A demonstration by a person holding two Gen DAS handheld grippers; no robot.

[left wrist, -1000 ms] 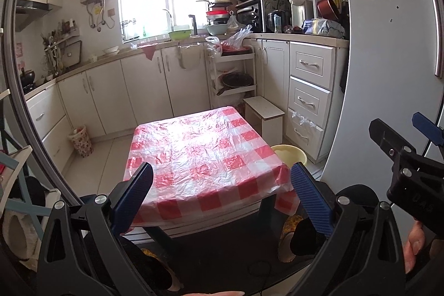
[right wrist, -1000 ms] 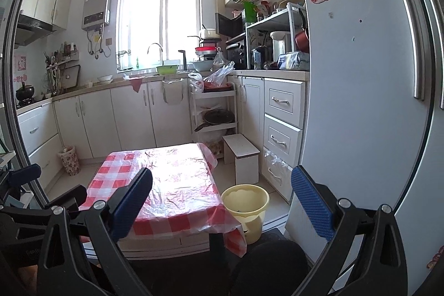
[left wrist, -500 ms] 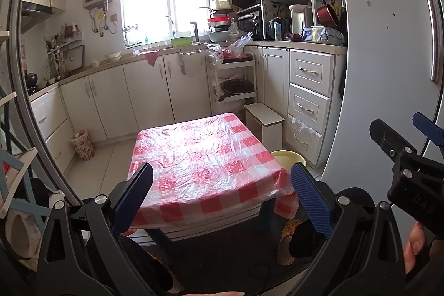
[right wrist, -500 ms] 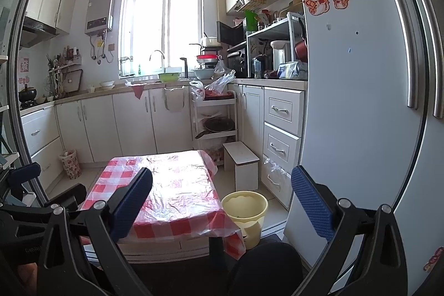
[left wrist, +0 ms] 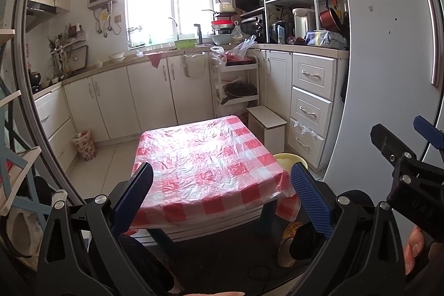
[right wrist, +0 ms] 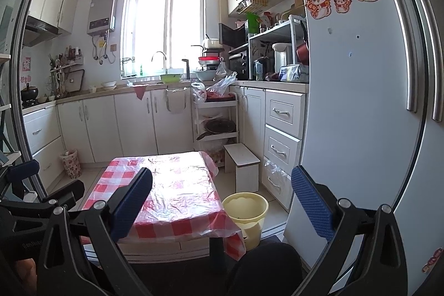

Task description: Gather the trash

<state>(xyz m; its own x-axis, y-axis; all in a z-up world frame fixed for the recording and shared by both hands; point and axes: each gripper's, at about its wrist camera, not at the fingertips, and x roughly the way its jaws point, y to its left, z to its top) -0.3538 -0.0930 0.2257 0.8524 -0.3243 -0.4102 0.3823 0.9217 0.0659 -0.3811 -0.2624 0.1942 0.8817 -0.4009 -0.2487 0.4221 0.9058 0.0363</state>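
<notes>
A low table with a red-and-white checked plastic cover (left wrist: 205, 157) stands in the middle of the kitchen floor; it also shows in the right wrist view (right wrist: 172, 190). I see no loose trash on it. A yellow bin (right wrist: 245, 215) stands on the floor by the table's right corner, and its rim peeks out in the left wrist view (left wrist: 288, 158). My left gripper (left wrist: 222, 199) is open and empty, held short of the table's near edge. My right gripper (right wrist: 222, 203) is open and empty, to the right of the left one, which shows at the left edge of its view (right wrist: 41, 196).
A white fridge (right wrist: 360, 101) fills the right side. A small white stool (right wrist: 242, 165) and a shelf trolley (right wrist: 216, 118) stand behind the table. White cabinets (left wrist: 155, 96) line the far wall. A patterned basket (left wrist: 83, 144) sits on the floor at the left.
Both cameras have tilted upward, so the table and bin sit lower in view and more ceiling shows. Both grippers stay open and empty.
</notes>
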